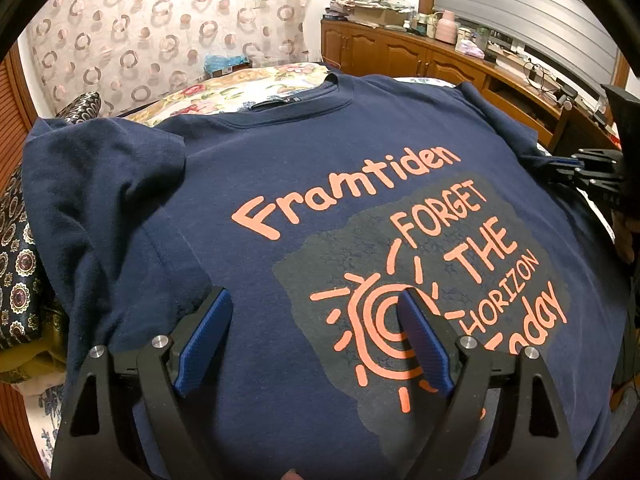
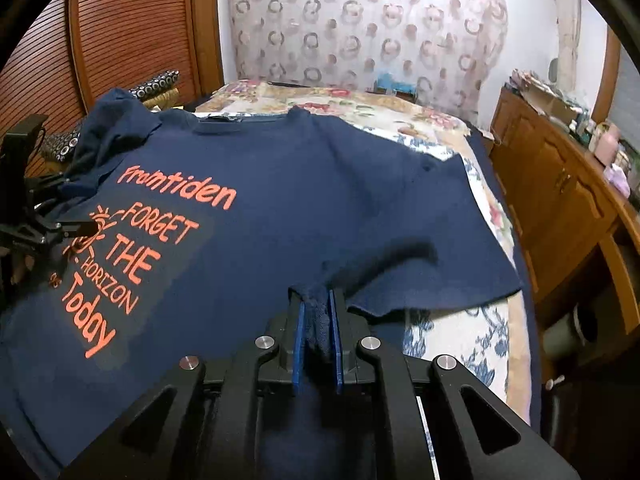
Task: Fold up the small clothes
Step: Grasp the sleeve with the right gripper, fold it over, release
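We see the navy cotton T-shirt with orange print [image 1: 280, 184] spread on the floral-quilted bed [image 2: 452, 336]; our right gripper [image 2: 318, 312] jaws pinch its sleeve edge, left gripper [image 1: 316, 320] jaws gape above the print.

My left gripper [image 1: 316, 312] hangs over the flat front of the navy T-shirt [image 1: 288, 184], jaws wide, nothing between them. To my left the bunched sleeve [image 1: 108, 168] rises as a hump. My right gripper [image 2: 316, 308] is clamped on a fold at the shirt's edge. Beyond it lies bare floral bedspread [image 2: 452, 332]; the wooden cabinet [image 2: 552, 184] walls off that side of the bed.
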A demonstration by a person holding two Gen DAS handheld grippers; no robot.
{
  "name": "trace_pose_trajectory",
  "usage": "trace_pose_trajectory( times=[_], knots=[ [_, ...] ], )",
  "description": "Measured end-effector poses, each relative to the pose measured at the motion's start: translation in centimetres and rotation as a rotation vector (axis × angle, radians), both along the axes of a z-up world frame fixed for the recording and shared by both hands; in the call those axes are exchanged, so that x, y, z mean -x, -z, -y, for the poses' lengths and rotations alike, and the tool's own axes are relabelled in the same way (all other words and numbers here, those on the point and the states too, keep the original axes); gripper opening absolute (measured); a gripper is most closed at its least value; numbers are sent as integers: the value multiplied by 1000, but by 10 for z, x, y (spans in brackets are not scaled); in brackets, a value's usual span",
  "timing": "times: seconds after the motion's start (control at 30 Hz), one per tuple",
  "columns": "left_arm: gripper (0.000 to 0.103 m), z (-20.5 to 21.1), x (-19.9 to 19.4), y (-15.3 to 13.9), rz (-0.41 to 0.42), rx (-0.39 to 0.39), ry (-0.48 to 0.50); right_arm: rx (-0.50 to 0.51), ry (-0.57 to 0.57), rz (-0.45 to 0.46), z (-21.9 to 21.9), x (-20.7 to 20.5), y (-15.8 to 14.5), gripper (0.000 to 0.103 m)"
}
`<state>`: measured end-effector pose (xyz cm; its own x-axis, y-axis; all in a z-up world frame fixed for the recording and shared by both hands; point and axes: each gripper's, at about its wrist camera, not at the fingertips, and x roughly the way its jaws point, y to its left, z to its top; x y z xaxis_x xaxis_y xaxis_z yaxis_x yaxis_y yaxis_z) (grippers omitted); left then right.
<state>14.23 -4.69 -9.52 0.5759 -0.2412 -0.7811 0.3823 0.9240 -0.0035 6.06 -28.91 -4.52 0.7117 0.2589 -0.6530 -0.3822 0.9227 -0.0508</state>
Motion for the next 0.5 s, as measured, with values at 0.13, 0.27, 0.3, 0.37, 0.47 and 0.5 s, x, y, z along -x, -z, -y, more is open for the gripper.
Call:
trace_pose_trajectory(
  times=[0.13,0.27,0.3,0.37,0.47,0.5],
  knots=[
    [86,0,-1,0,-1,0,-2,-5,28,9,7,6,-15,31],
    [87,-1,-1,1,1,-3,-3,-10,67,46,14,23,-30,49],
    [87,-1,-1,1,0,-2,-3,-17,76,55,14,26,-33,50],
    [87,-1,-1,1,-1,0,-2,-31,106,69,24,21,-36,51],
    [88,-1,-1,1,-1,-1,-1,-38,157,59,33,7,-34,51],
    [88,-1,-1,1,-1,-1,0,-39,168,51,36,1,-32,51]
  ],
)
